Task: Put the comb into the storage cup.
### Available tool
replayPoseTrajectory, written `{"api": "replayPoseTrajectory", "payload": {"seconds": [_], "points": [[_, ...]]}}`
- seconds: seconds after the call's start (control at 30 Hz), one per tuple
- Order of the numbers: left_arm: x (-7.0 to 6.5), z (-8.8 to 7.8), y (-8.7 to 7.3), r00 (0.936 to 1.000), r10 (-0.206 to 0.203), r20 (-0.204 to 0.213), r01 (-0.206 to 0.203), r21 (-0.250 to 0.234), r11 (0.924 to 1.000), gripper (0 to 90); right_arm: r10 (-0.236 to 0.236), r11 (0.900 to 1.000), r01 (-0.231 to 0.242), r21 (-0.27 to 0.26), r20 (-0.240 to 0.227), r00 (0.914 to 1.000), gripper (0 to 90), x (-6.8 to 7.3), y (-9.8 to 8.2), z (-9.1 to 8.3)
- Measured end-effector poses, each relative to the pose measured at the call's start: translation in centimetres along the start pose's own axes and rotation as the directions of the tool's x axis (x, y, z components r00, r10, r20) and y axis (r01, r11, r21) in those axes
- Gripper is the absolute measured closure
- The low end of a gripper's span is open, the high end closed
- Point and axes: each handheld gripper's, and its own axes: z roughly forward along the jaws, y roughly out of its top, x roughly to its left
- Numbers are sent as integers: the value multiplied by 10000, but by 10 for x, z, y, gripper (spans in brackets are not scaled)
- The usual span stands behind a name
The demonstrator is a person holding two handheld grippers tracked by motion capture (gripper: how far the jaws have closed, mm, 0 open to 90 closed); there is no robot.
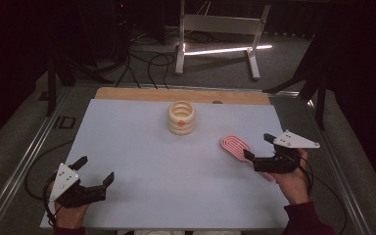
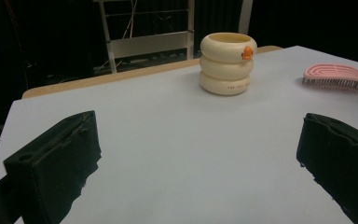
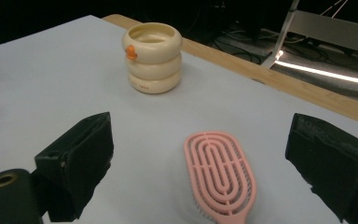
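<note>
On the bench we list: cream ringed pot near far edge; pink brush by right gripper; left gripper at near-left corner; both jaws wide, middle bare.

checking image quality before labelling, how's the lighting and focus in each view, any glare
High view: dim, dark surround, soft; glare from the light strip on the floor. Left gripper view: cup sharp, brush slightly soft, near tongs blurred. Right gripper view: brush and cup clear, strip overexposed.
</note>
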Motion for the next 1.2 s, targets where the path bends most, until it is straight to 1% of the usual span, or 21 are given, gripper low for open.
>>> {"api": "replayPoseTrajectory", "payload": {"seconds": [0.13,0.2,0.23,0.3,0.6,0.77,0.83,0.9,0.97,1.1,1.13,1.2], "points": [[1,0,0,10000,-28,2,28,-9,10000,2,91,9997,-92,206,33,10000,75,-6,0,3],[1,0,0,10000,-40,8,40,-11,10000,2,41,9997,-42,249,53,10000,75,-9,0,4],[1,0,-1,10000,-48,4,48,-7,10000,2,155,9996,-156,234,27,9999,75,-10,1,5],[1,0,-1,10000,-58,-8,58,7,10000,2,198,9996,-199,218,34,9998,75,-13,1,6],[1,0,-1,10000,-78,4,78,23,10000,2,107,9987,-114,502,129,9999,75,-21,5,11],[2,1,-2,10000,-60,29,60,62,10000,2,165,9976,-171,667,101,9998,75,-24,4,14],[2,1,-2,10000,-69,18,68,68,10000,2,247,9956,-258,896,134,9996,75,-29,1,18],[2,0,-2,10000,-82,25,81,66,9999,2,235,9949,-249,974,157,9996,75,-31,-1,19],[2,1,-2,10000,-79,19,79,77,9999,2,145,9925,-180,1208,301,9994,75,-34,-2,22],[1,1,-2,10000,-89,21,89,78,9999,2,185,9908,-226,1337,315,9993,75,-38,-4,24],[1,1,-2,9999,-98,27,97,75,9999,2,130,9891,-175,1464,316,9994,75,-39,-6,25],[1,1,-2,10000,-92,35,92,69,9999,2,114,9879,-159,1542,301,9995,75,-41,-7,26]]}}
